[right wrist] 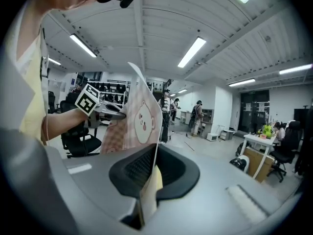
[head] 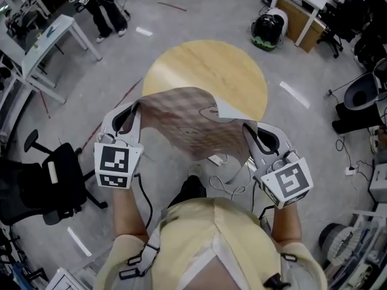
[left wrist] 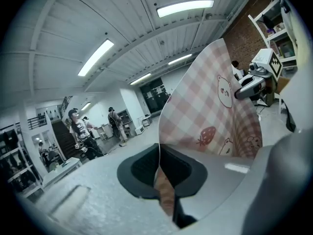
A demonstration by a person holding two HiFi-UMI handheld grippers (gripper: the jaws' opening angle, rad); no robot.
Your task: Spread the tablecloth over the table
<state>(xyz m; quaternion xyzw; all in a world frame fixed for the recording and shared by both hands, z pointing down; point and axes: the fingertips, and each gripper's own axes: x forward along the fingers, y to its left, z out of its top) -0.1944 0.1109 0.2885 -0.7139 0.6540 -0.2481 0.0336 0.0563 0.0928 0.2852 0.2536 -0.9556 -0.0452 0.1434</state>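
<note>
A pink checked tablecloth (head: pixel 193 122) with bear and strawberry prints hangs in the air, stretched between my two grippers above the near edge of the round wooden table (head: pixel 208 71). My left gripper (head: pixel 136 110) is shut on the tablecloth's left corner; in the left gripper view the tablecloth (left wrist: pixel 210 116) rises from between the closed jaws (left wrist: pixel 159 177). My right gripper (head: pixel 248 132) is shut on the right corner, and the tablecloth (right wrist: pixel 139 119) stands up from the pinched jaws (right wrist: pixel 151 175) there. The cloth sags and curls between them, its pale underside showing at the right.
A black office chair (head: pixel 54 180) stands at the left. A white desk (head: pixel 45 44) and a person (head: pixel 106 8) are at the far left. A black helmet (head: pixel 269 29) lies beside another desk (head: pixel 302 5) at the back right. White cables (head: pixel 227 183) lie on the floor under the cloth.
</note>
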